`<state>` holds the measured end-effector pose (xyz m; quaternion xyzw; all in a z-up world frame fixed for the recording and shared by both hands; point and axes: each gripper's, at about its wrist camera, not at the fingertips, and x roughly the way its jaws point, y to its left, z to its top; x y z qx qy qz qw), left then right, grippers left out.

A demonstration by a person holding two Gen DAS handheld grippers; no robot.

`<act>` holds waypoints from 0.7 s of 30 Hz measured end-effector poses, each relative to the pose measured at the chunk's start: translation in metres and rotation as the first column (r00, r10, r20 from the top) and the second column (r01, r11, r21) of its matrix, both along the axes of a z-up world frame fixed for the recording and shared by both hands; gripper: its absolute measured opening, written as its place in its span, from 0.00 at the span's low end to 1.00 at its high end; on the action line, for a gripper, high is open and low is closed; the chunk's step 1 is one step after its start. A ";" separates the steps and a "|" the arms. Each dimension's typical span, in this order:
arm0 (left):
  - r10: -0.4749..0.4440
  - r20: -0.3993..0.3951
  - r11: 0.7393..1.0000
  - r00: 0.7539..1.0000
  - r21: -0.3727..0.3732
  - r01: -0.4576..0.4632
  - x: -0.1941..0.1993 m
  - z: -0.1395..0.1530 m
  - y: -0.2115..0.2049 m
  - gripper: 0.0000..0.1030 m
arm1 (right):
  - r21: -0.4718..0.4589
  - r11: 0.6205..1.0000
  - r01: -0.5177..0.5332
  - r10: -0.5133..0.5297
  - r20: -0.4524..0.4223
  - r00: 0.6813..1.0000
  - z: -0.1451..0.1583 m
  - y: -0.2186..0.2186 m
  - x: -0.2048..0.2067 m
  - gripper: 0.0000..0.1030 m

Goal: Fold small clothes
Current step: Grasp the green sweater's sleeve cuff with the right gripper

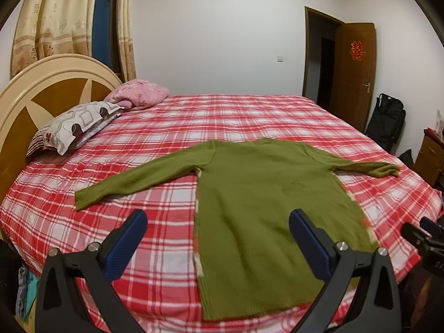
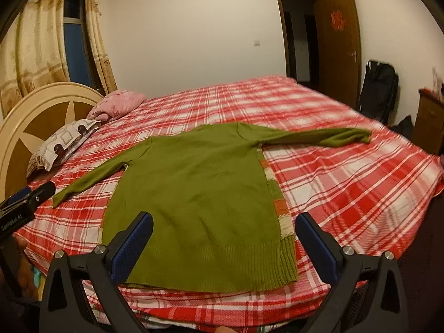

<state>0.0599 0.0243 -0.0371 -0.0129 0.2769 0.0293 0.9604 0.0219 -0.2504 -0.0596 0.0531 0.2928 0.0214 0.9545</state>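
Note:
A green knit sweater (image 1: 258, 208) (image 2: 199, 188) lies flat on the red plaid bed (image 1: 138, 183) (image 2: 347, 183), hem toward me, both sleeves spread sideways. A patterned orange and cream underside peeks out along its side edges. My left gripper (image 1: 217, 219) hovers open above the hem's left part, nothing between its blue pads. My right gripper (image 2: 224, 220) is open too, above the hem's right part, holding nothing. Each gripper shows at the edge of the other's view: the right gripper's body (image 1: 424, 238) at far right, the left gripper's body (image 2: 27, 197) at far left.
Two pillows, one patterned (image 1: 75, 125) and one pink (image 1: 138, 94), rest by the headboard (image 1: 36, 102) on the left. Beyond the bed are an open wooden door (image 1: 352, 75), a black bag (image 1: 387, 119) and a wooden cabinet (image 1: 430, 152). Curtains (image 1: 55, 22) hang behind the headboard.

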 end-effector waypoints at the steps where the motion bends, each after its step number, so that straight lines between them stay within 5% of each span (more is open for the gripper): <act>1: 0.003 -0.003 1.000 1.000 0.007 -0.003 0.006 -0.002 0.002 1.00 | 0.020 1.000 -0.008 0.009 -0.012 1.000 -0.004 -0.006 0.008 0.99; 5: 0.025 -0.020 0.999 0.999 0.046 -0.024 0.040 -0.009 0.011 1.00 | 0.057 0.998 0.015 -0.012 -0.053 0.999 -0.014 -0.037 0.043 0.99; 14: 0.088 -0.073 0.990 0.993 0.113 -0.080 0.129 -0.037 0.038 1.00 | 0.091 0.967 0.240 -0.229 -0.115 0.967 -0.014 -0.160 0.145 0.98; 21: 0.148 -0.083 0.982 0.985 0.129 -0.137 0.186 -0.054 0.058 1.00 | 0.145 0.911 0.386 -0.361 -0.173 0.916 -0.014 -0.246 0.219 0.83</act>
